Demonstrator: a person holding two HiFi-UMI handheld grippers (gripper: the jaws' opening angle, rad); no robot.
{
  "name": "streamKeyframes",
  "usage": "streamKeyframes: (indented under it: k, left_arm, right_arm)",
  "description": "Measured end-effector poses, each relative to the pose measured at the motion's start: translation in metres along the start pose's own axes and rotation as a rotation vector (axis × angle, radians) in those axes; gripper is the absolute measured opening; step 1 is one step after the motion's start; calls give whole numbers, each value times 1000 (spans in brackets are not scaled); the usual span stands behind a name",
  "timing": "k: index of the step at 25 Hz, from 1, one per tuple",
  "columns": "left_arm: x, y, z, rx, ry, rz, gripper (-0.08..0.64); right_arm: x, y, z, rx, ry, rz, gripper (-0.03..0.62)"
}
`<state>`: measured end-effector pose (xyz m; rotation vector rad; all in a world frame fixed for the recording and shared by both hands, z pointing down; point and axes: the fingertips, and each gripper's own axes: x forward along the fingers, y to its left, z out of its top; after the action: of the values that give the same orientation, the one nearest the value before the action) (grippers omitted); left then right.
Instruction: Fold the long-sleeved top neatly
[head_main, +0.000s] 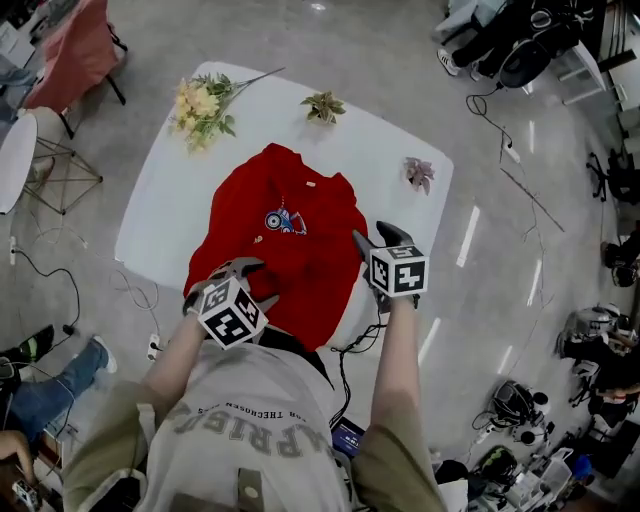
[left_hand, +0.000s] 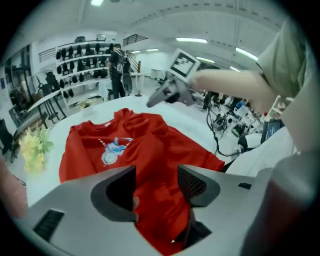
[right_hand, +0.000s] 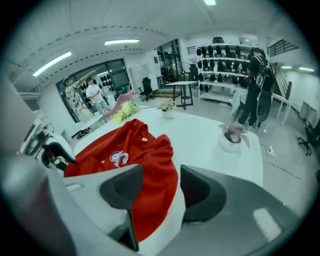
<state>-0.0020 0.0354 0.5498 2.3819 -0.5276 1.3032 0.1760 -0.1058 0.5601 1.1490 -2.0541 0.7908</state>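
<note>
Lying rumpled on the smooth white table with rounded corners, the soft red long-sleeved top shows a small blue print on its chest. The left gripper and right gripper hang over its near part, their grey jaws apart and pinching nothing. Yellow flowers lie at the far edge, and a glossy grey floor surrounds the table

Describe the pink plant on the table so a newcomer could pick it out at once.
Start at the white table with the red top spread on it. At the table's right corner, beyond the top, the pink plant stands in a small white pot. The yellow flowers and the green sprig lie further left; only this one is pink.
</note>
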Motion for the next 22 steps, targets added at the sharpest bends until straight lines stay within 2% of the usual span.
streamKeyframes:
  k: [3, 7, 9, 10, 13, 18, 20, 22]
  left_arm:
    - [14, -19, -11, 50, 59, 24, 264]
    - [22, -25, -30, 1, 89, 24, 267]
    - [24, -21, -38, -24, 106, 32, 267]
    - [25, -19, -41, -39, 110, 33, 267]
    - [28, -18, -47, -75, 113, 31, 267]
    - [31, -19, -64, -158, 122, 24, 267]
    - [31, -18, -68, -165, 134, 23, 267]
    - [25, -17, -67, -141, 142, 26, 267]
  right_arm:
    - [46, -2, 18, -78, 52, 14, 219]
    - [76, -6, 15, -219, 135, 54, 197]
    - [70, -12, 28, -247, 103, 63, 59]
    - [64, -17, 37, -241, 78, 62, 23]
    - [57, -45, 58, -247, 65, 22, 21]
    - [83, -83, 47, -274, 207, -78, 21]
    - [90, -85, 41, -300, 234, -105, 25]
    - [86, -79, 46, -305, 189, -84, 69]
